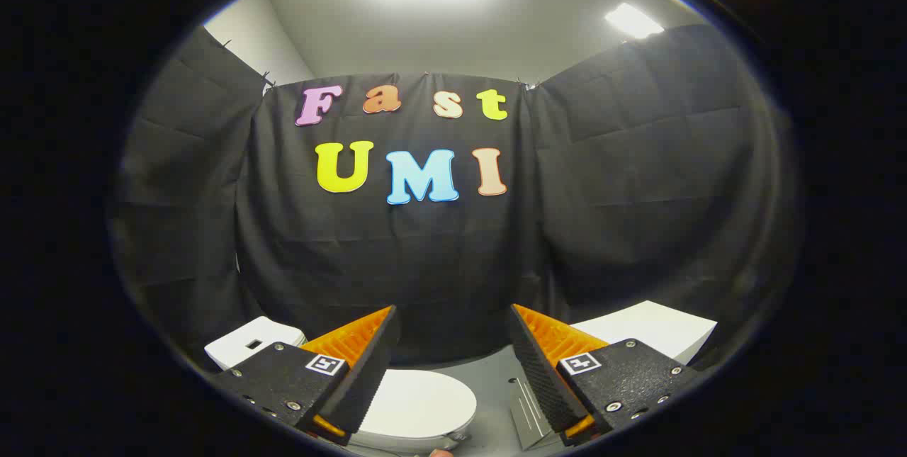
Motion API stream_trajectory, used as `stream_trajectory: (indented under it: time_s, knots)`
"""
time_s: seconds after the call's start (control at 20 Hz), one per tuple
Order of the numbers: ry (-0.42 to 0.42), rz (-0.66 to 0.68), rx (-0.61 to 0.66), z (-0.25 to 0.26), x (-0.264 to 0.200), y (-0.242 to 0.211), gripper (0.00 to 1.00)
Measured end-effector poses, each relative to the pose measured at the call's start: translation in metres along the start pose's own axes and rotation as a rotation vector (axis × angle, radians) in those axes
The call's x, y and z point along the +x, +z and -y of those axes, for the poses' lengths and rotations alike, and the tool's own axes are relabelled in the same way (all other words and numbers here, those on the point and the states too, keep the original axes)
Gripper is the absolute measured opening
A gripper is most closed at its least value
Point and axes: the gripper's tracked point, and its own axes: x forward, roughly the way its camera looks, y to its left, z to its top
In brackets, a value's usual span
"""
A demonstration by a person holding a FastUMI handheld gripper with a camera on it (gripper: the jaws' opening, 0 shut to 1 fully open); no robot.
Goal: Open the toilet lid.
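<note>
Toilet lid (418,404) below parted fingers (358,365)

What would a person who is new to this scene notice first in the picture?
The eye falls first on the gripper, whose two fingers stand wide apart with nothing between them. Below, between the fingers, lies the white toilet lid, closed and flat, with the white tank behind the left finger. Beyond the right finger a white box stands against the black cloth wall.
</note>
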Motion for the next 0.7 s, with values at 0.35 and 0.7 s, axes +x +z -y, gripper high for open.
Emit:
stream_trajectory:
  time_s: [0.35, 0.7]
  knots:
    - [-0.014, -0.035, -0.014, 0.004, 0.002, -0.014, 0.94]
    - [-0.009, -0.034, -0.01, 0.002, 0.004, -0.013, 0.94]
